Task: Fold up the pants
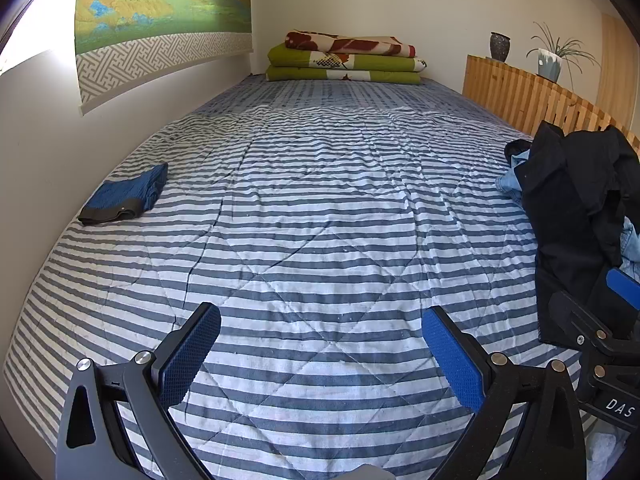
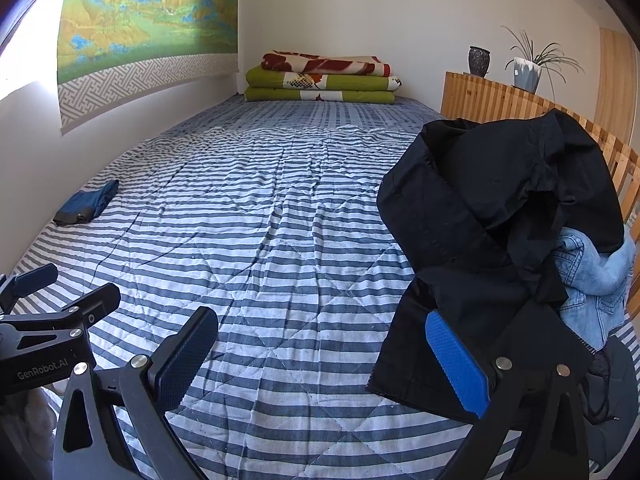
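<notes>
Both grippers, left point(image 1: 320, 356) and right point(image 2: 322, 356), gape wide, empty; black pants point(image 2: 492, 232) heaped just right of the right one.

Black pants point(image 2: 496, 240) cover most of the pale denim garment point(image 2: 596, 276), itself cut off at the edge.

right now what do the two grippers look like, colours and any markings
Both are matte black frames with silver rivets and ridged pads. On the left gripper and the right gripper, the right pad reads bright blue, the left one darker. White lettering: "GenRobot.AI" on the left, "DAS" on the right. No cables or sleeves show.
</notes>
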`<state>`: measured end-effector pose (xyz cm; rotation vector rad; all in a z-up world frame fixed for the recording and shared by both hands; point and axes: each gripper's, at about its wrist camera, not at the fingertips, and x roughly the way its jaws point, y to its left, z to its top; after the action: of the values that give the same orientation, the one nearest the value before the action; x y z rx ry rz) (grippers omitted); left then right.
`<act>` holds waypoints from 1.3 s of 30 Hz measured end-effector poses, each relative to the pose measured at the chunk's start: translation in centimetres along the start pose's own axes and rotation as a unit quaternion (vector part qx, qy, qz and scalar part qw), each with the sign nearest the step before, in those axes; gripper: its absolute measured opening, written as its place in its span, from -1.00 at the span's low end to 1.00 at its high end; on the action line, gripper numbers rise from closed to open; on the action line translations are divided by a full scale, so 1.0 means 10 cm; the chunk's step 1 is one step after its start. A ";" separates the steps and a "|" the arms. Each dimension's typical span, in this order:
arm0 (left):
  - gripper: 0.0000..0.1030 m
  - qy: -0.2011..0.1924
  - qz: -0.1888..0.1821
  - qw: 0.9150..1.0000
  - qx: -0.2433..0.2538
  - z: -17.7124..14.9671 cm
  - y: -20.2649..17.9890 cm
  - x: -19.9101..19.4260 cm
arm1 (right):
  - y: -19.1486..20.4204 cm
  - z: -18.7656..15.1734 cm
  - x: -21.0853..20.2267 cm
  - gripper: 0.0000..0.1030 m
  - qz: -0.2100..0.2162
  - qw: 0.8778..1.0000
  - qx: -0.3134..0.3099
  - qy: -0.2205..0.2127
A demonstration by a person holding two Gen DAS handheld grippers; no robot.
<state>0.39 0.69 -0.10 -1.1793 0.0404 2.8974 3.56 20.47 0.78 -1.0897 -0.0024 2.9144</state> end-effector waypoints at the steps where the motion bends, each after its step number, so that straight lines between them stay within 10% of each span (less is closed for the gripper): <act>1: 0.99 0.000 0.000 1.000 0.000 0.00 0.00 0.00 | 0.00 0.00 0.00 0.98 0.000 1.000 0.000 0.000; 39: 0.91 0.005 -0.008 1.000 0.002 -0.03 0.00 0.07 | -0.02 -0.01 0.03 0.98 -0.005 1.000 0.001 0.001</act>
<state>0.08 0.64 -0.77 -1.1893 0.0385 2.8764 3.41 20.71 0.50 -1.0883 -0.0051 2.9044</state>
